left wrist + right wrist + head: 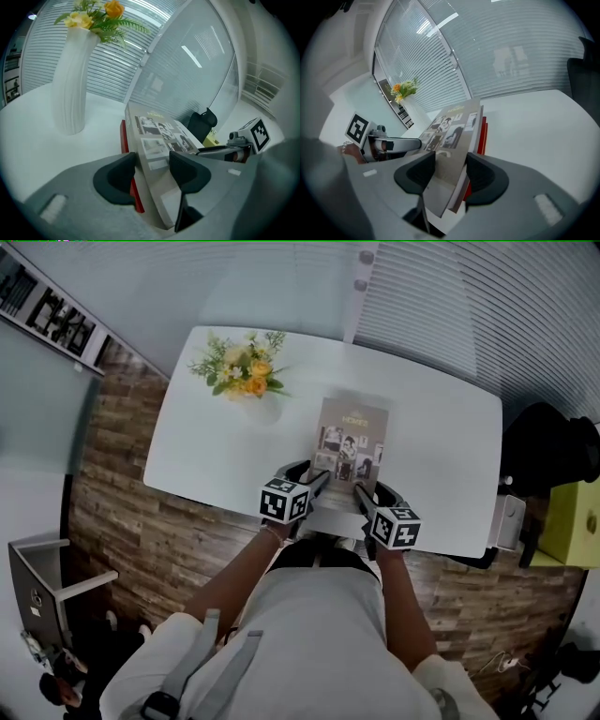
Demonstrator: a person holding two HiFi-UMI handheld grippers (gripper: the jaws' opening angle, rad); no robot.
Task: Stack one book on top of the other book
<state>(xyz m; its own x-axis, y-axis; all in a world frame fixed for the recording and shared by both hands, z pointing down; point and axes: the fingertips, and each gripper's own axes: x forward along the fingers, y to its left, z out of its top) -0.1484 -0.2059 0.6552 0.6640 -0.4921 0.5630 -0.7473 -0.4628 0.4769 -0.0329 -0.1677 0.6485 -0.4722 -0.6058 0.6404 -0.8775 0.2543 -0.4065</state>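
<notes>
A beige photo book (352, 439) lies lengthwise on the white table (441, 456), near its front edge. My left gripper (313, 486) is shut on the book's near left corner and my right gripper (362, 493) on its near right corner. In the left gripper view the beige book (159, 131) is clamped between the pads of the left gripper (152, 165), with a red book (123, 136) showing just beneath it. The right gripper view shows the beige book (450, 131) in the right gripper (451, 169), with the red book (483, 136) under its far side. Whether the beige book rests flat on the red one is unclear.
A white vase of yellow flowers (246, 371) stands at the table's back left, left of the books. A black chair (548, 446) and a yellow box (577, 521) are past the table's right end. Window blinds run behind the table.
</notes>
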